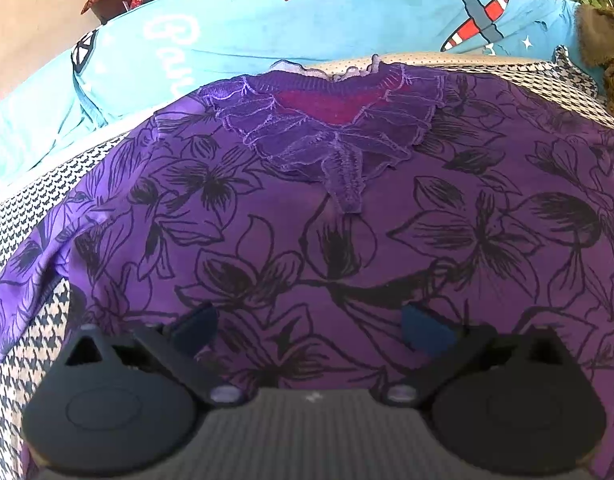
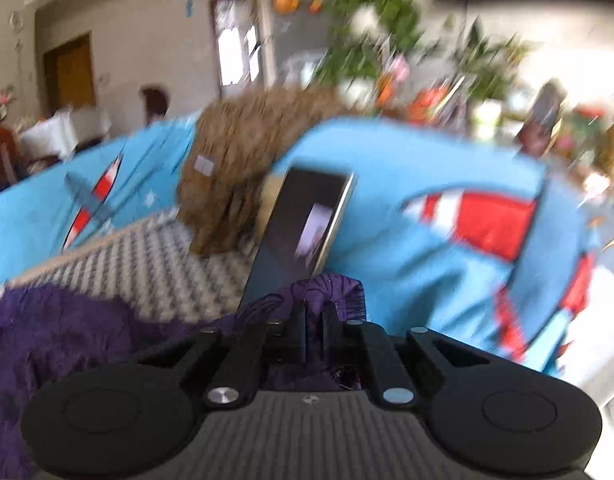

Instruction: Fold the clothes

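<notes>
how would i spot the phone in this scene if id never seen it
Start at the blue airplane-print cover behind the houndstooth surface. Just right of the shaggy brown cushion, above the purple cloth pinched in the right gripper, a phone leans upright against that cover. It is the only flat, dark, glossy slab with a pale metallic edge; everything around it is soft fabric.
</notes>
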A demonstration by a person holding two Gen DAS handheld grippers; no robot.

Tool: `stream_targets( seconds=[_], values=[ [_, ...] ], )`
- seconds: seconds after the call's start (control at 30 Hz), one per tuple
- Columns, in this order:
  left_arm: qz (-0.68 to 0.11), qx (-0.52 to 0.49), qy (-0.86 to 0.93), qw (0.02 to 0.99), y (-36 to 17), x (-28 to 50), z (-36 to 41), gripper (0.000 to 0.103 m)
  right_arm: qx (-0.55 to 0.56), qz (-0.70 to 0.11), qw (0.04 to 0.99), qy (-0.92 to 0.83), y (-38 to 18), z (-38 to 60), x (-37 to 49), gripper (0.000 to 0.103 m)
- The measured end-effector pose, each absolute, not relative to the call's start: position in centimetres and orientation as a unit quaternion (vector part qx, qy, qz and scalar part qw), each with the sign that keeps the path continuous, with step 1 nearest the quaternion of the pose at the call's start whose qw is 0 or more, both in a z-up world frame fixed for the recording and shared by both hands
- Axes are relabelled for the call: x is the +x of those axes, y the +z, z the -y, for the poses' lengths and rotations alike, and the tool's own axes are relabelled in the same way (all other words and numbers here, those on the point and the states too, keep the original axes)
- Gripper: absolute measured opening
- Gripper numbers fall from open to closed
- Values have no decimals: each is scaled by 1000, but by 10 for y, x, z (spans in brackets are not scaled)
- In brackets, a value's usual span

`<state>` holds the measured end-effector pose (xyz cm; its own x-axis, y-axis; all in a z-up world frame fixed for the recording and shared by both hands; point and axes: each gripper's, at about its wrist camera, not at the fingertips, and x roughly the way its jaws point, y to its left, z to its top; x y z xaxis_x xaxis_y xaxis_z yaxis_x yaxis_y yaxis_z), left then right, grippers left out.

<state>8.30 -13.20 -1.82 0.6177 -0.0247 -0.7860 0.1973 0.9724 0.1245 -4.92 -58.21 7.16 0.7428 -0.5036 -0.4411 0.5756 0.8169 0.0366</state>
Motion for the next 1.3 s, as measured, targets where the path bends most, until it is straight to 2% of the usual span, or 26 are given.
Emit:
stream_targets(
  seconds=[0.13,0.4,1.3],
  values=[
    [-431,100,-62,894,-19,83,132,103,78,-179,916,-351,80,580,-57,9],
    [-432,100,-62,894,-19,84,134,103,66,-184,912,-360,80,572,-44,9],
    [-442,89,-65,890,-18,86,133,103,153,-191,947,-209,79,503,18,10]
  ],
)
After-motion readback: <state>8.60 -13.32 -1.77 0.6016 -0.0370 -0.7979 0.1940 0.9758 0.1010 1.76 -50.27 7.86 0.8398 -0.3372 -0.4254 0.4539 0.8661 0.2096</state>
